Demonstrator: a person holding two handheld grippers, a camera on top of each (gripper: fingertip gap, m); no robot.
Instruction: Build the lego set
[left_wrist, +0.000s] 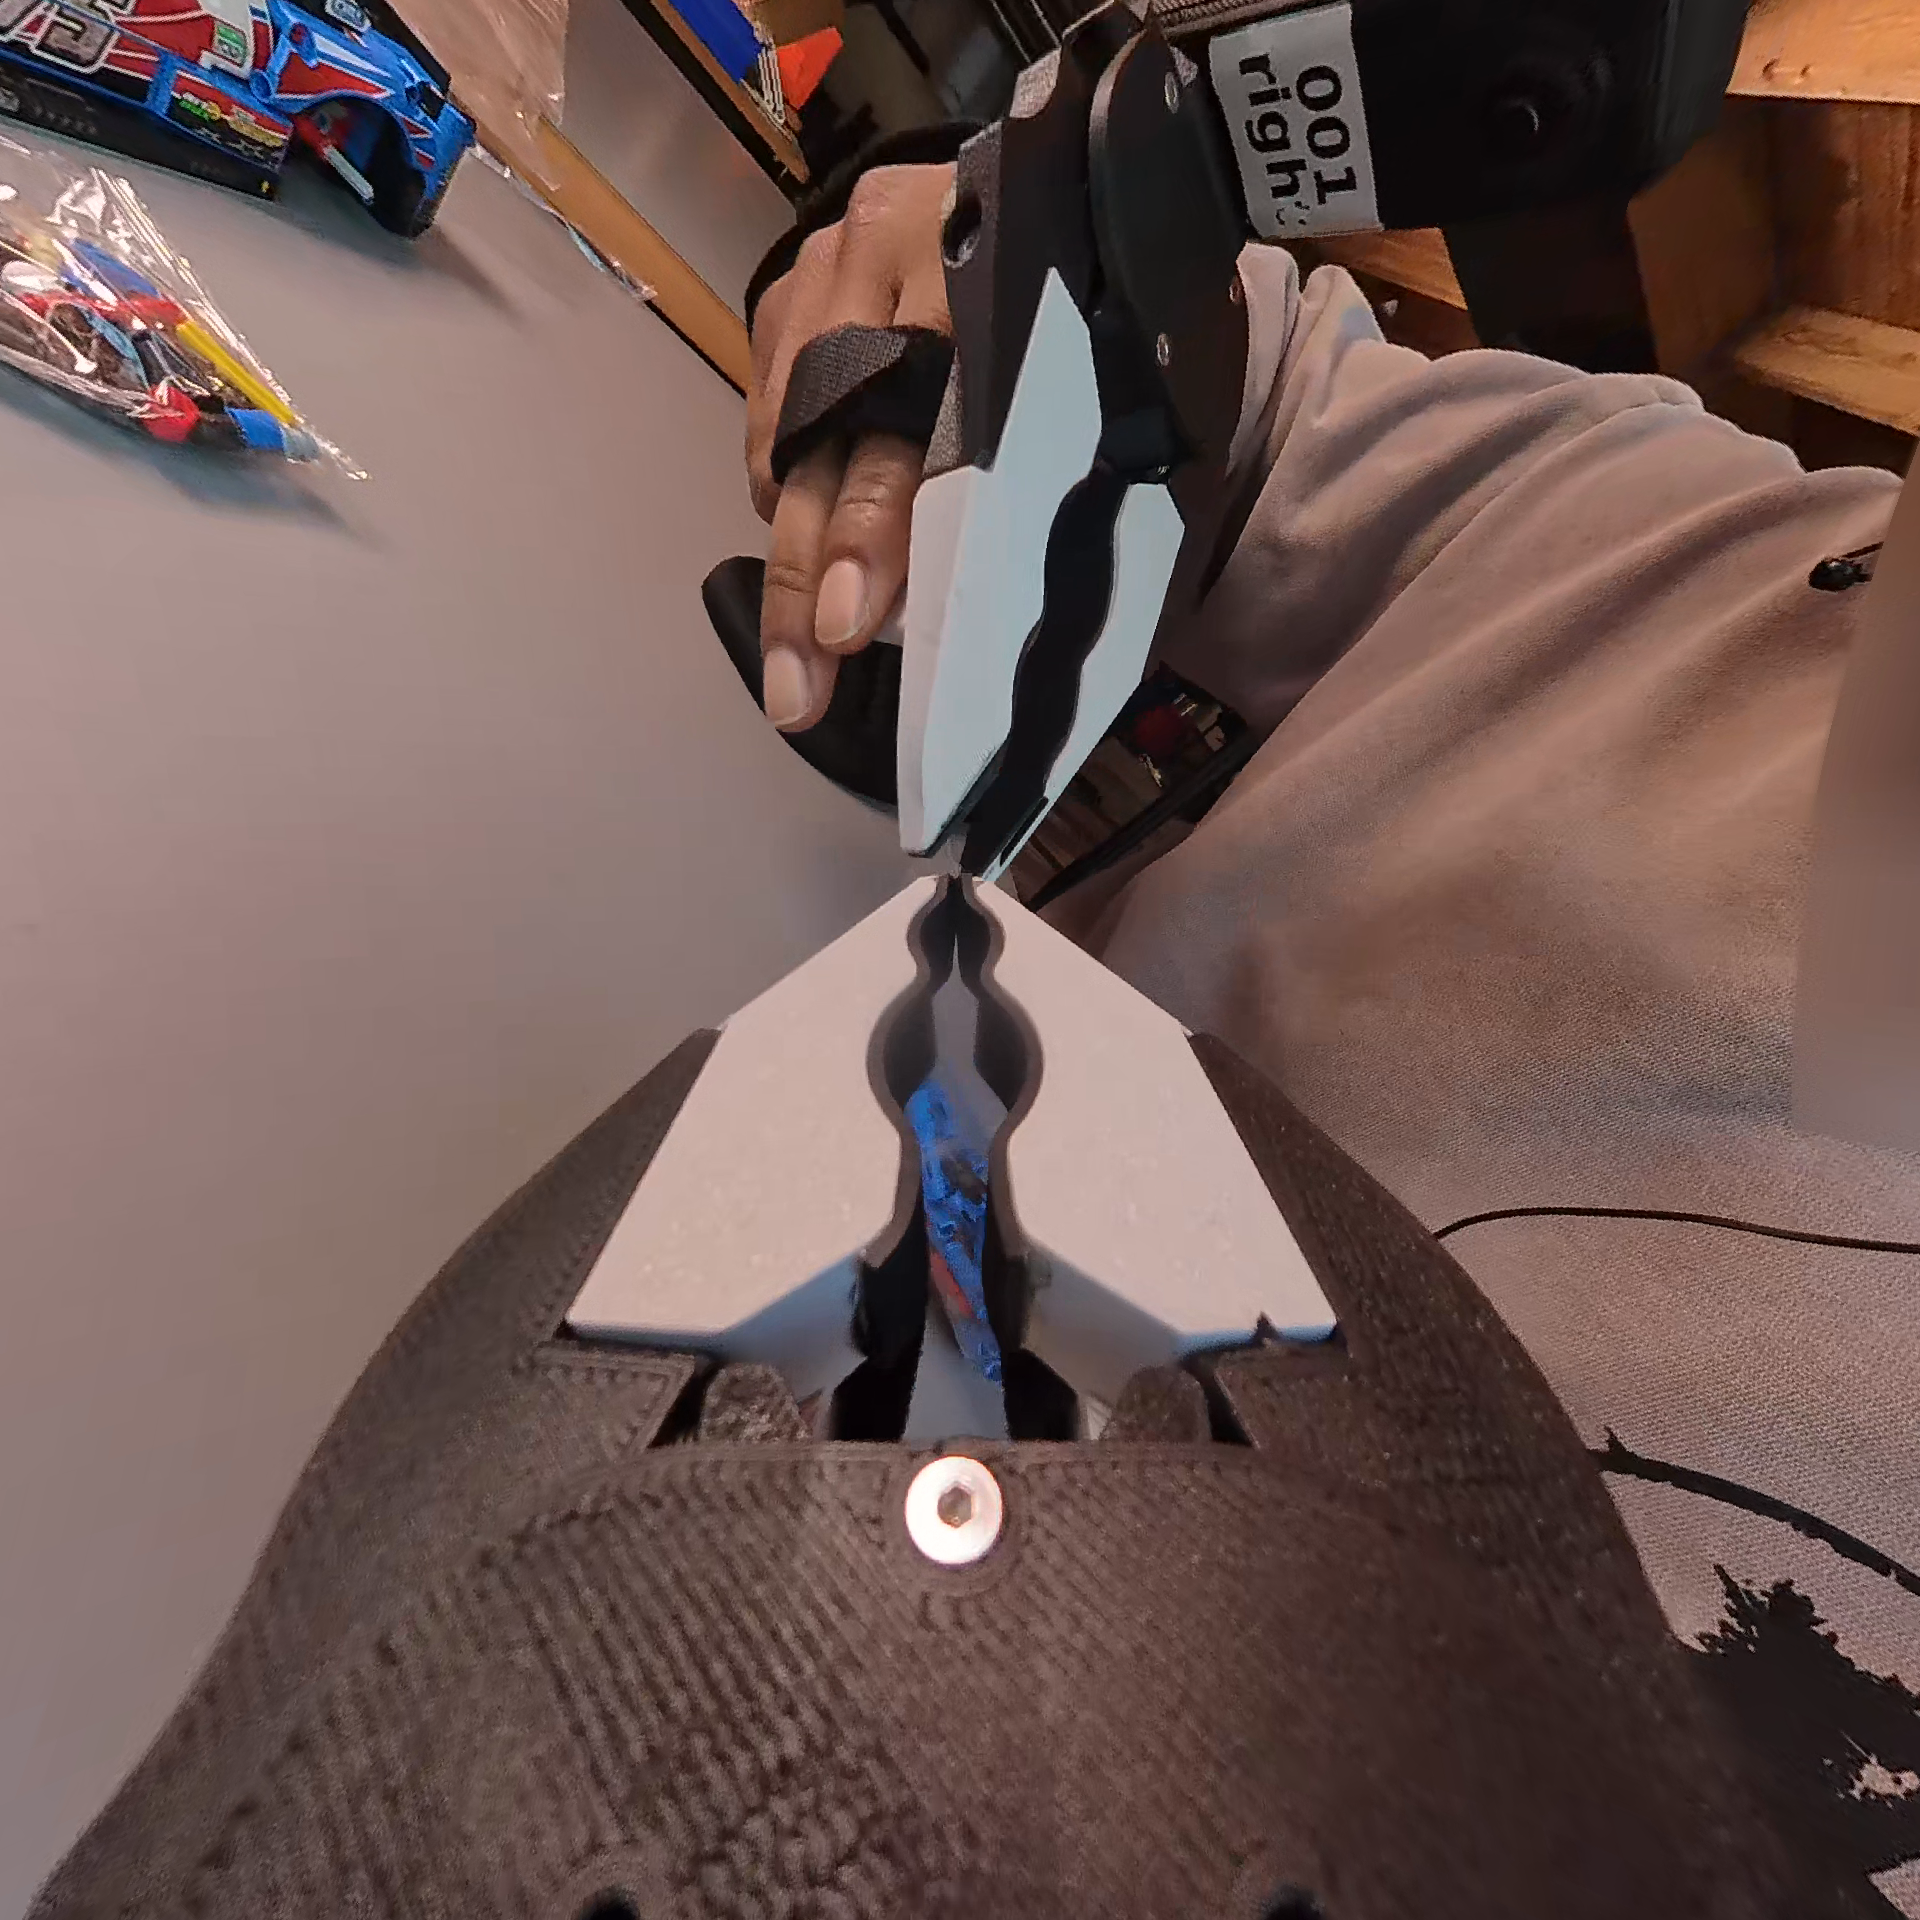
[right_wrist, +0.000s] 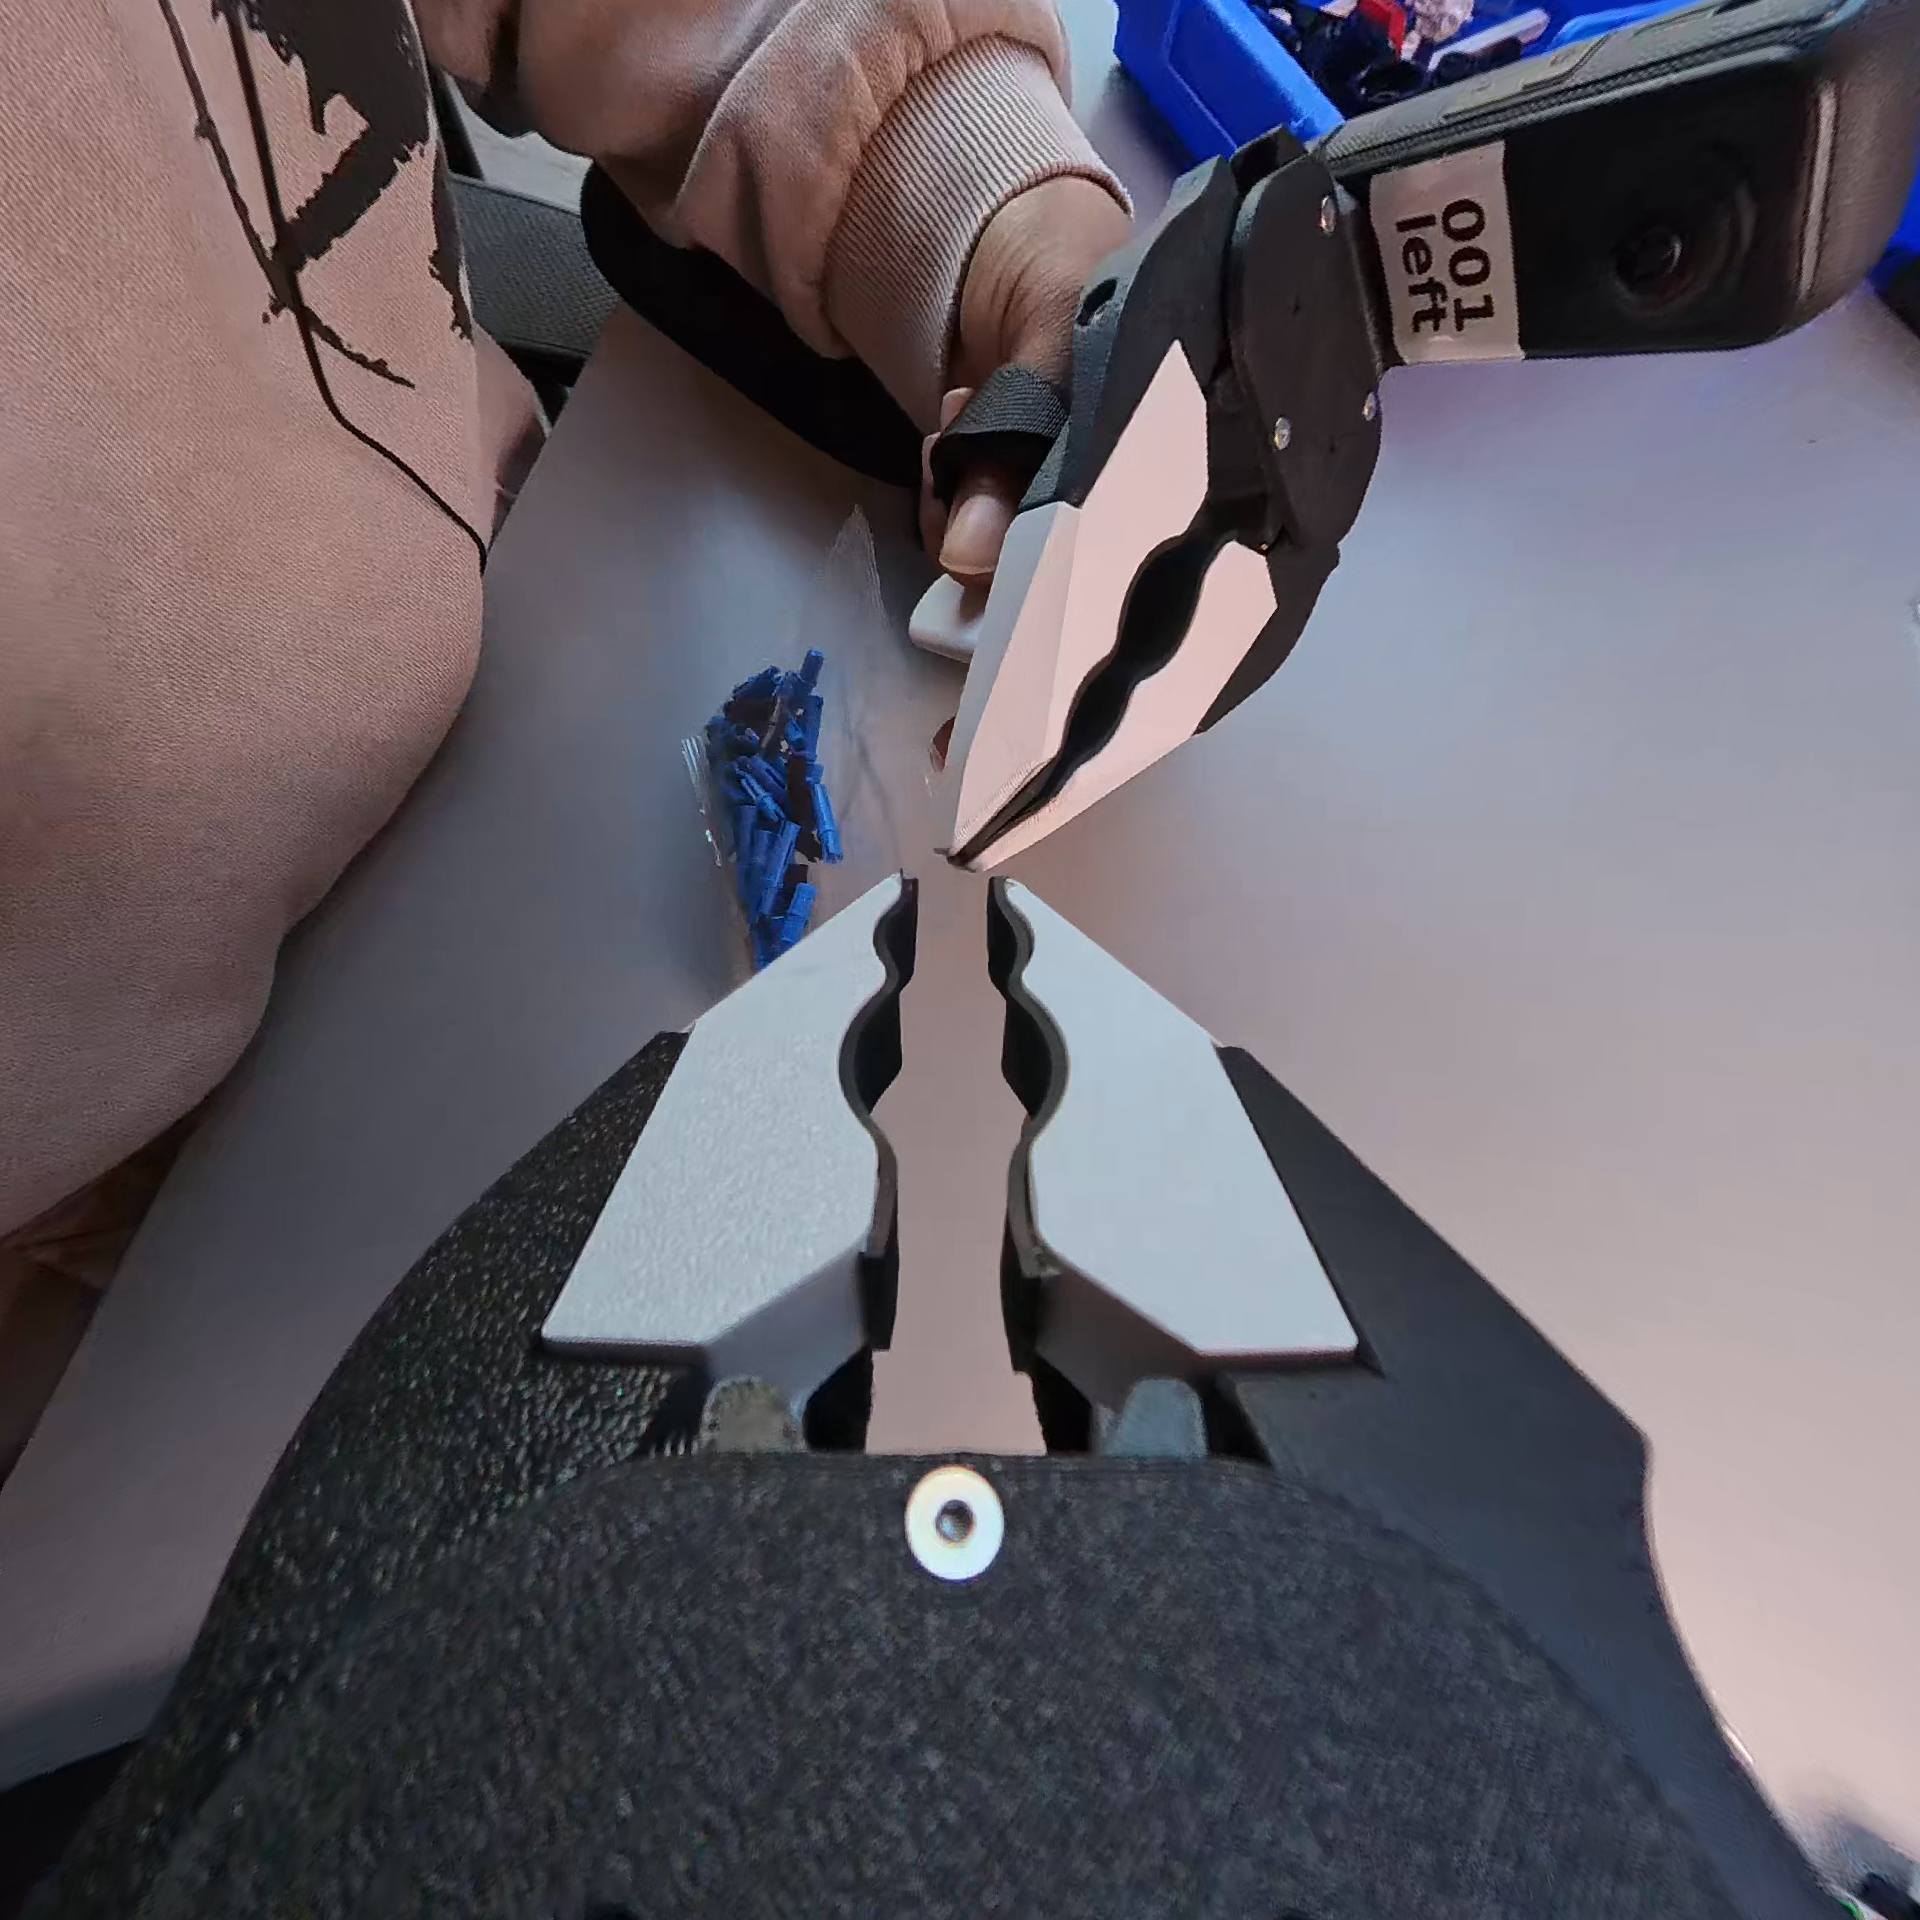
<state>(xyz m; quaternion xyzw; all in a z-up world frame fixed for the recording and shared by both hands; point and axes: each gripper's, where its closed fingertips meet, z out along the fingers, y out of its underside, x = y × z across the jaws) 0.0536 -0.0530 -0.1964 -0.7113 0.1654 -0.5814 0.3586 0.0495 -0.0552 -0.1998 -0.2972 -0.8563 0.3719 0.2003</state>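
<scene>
Grey, wavy-edged fingers meet at their tips on our left claw (left_wrist: 954, 883), clenched. Whether a tiny piece sits between those tips we cannot tell; in the right wrist view the same claw (right_wrist: 961, 854) shows only a dark speck there. Our right claw (right_wrist: 951, 883) is released, its two fingers standing apart with bare table (right_wrist: 1558, 831) showing down the gap. The two claws point tip to tip, nearly touching, the right one (left_wrist: 961, 857) coming in from twelve o'clock in the left wrist view.

At ten o'clock from the right claw's tips lies a clear bag of blue pieces (right_wrist: 774, 810), flat on the table, just beside the left finger. A hand (right_wrist: 1003, 416) with a black strap grips the left claw at twelve o'clock.

In the left wrist view, a second bag of mixed pieces (left_wrist: 135, 332) rests at ten o'clock, and farther out a box with a blue and red car (left_wrist: 229, 94) on it. A blue bin (right_wrist: 1226, 62) sits at one o'clock in the right wrist view.
</scene>
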